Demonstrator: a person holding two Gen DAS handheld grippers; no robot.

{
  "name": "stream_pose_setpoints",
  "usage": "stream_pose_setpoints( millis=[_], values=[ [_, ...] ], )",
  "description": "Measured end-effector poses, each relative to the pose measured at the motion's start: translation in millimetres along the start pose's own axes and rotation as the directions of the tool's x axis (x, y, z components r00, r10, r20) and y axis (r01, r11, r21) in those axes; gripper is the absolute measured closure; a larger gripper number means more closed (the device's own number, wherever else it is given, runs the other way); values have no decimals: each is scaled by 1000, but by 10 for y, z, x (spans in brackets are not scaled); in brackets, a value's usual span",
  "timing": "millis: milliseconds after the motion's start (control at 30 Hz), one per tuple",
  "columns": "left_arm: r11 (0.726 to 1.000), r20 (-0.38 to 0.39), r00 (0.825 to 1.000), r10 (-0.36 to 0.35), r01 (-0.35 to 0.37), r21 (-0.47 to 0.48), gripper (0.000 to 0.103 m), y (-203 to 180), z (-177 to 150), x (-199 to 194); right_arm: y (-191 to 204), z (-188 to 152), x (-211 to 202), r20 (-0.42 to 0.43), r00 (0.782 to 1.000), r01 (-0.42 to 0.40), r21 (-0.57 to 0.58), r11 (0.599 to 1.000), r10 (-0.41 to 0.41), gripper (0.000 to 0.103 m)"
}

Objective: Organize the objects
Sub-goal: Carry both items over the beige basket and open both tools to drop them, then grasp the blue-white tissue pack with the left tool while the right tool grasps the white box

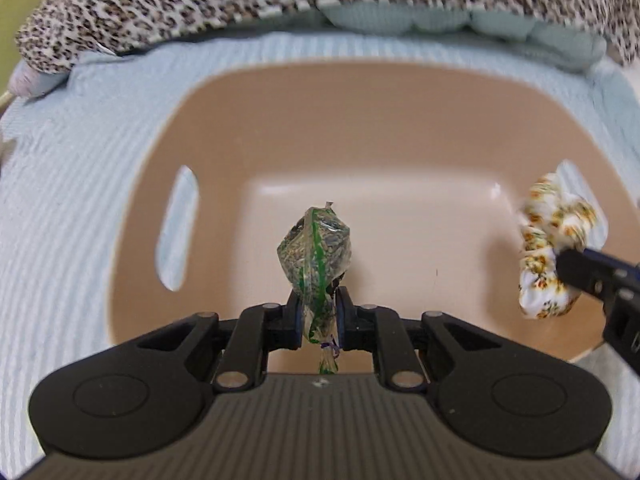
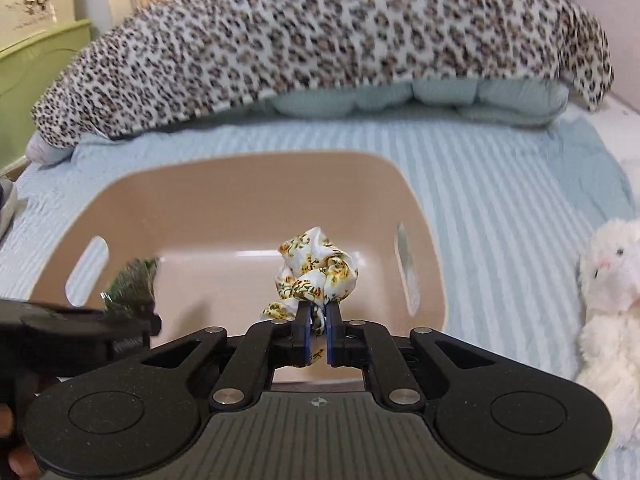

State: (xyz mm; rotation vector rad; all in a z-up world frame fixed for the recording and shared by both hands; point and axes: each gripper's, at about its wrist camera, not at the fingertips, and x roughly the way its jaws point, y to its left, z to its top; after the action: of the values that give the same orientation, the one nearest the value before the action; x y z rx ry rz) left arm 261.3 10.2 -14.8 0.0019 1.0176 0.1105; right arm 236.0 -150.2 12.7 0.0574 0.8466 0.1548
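Left gripper (image 1: 319, 312) over tan basin (image 1: 360, 92), fingers pinching plastic pouch (image 1: 316, 256) | right gripper (image 2: 319, 330) alongside, fingers pinching floral scrunchie (image 2: 316, 272)

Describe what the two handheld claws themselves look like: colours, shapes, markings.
Both look the same. The left claw and the right claw have matte black linkage arms with silver pivot pins, blue pads on the inner finger faces, and two round black housings flanking a ribbed grey body with a small crosshair mark. No cables or sleeves show; a bit of bare skin shows in the right wrist view's lower left corner.
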Motion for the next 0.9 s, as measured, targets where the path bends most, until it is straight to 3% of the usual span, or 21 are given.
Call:
stream_pose_setpoints(
  millis=[33, 67, 133, 167, 233, 300, 433, 633, 900],
  values=[
    [1000, -2, 1000, -3, 3, 1, 82, 5, -9, 9, 13, -18, -1, -1, 1000, -2, -4, 1000, 2, 91],
    [1000, 3, 1000, 0, 0, -3, 74, 18, -27, 8, 29, -23, -17, 7, 1000, 1, -14, 1000, -1, 88],
    [1000, 31, 999, 8, -7, -9, 54, 65, -27, -74, 29, -53, -58, 29, 1000, 4, -32, 999, -3, 54],
    [1000, 58, 998, -2, 2, -15, 46, 94, -29, -142, 30, -56, -111, 47, 999, 5, -34, 999, -4, 47],
    [999, 90, 995, -31, 33, -15, 41, 122, -28, -280, 20, -31, -239, 82, 997, -1, -40, 999, 4, 37],
    [1000, 121, 992, -26, 27, -13, 20, 157, -14, -416, -3, -23, -370, 101, 995, -4, -41, 999, 8, 27],
    [999, 175, 984, -23, 29, -33, 13, 285, -66, -690, -109, -64, -654, 138, 989, -43, -9, 999, 44, 3],
    [1000, 173, 985, 23, -22, -12, 13, 418, -270, -920, -193, -155, -922, 133, 990, -47, -7, 999, 47, 0],
    [1000, 134, 991, 9, -13, 27, 13, 575, -686, -1090, -164, -486, -873, 33, 999, -11, -67, 998, 13, 0]
  ],
)
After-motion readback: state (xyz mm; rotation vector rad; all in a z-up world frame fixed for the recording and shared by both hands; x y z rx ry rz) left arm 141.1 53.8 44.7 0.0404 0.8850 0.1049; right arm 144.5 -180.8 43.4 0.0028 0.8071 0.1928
